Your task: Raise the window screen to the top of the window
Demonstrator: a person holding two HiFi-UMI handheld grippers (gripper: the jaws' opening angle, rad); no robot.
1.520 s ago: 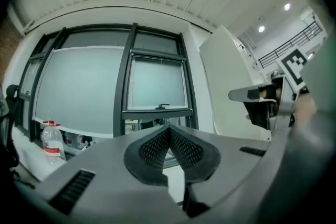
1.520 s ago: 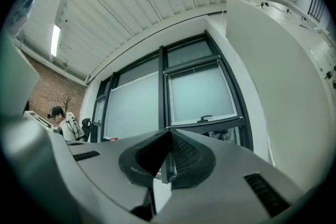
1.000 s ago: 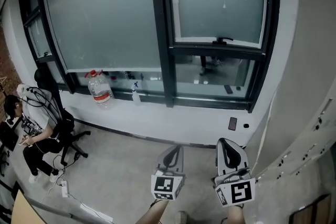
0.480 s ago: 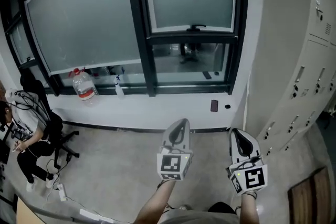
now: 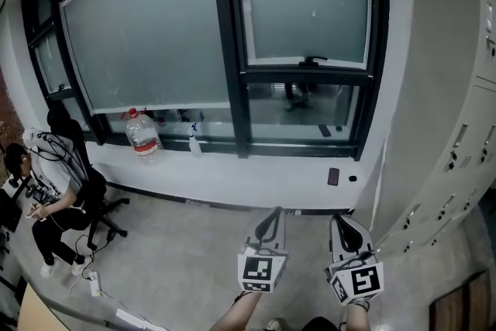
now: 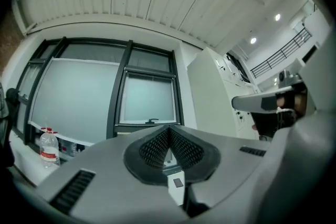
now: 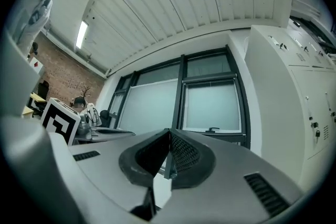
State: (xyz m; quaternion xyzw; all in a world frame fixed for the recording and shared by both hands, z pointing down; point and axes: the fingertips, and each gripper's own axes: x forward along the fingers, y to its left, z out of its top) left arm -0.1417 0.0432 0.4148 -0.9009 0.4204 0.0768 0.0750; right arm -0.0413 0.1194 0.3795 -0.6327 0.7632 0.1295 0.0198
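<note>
Closed and empty, the left gripper (image 5: 271,219) and right gripper (image 5: 342,227) hang well apart from the window screen (image 5: 304,8); a water bottle (image 5: 144,137) and spray bottle (image 5: 193,140) stand on the sill (image 5: 260,156).

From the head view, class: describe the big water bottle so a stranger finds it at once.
Find the dark-framed window and look along the sill under its wide left pane. The water bottle stands there: clear, red cap, red label, far bigger than the small spray bottle on its right.
</note>
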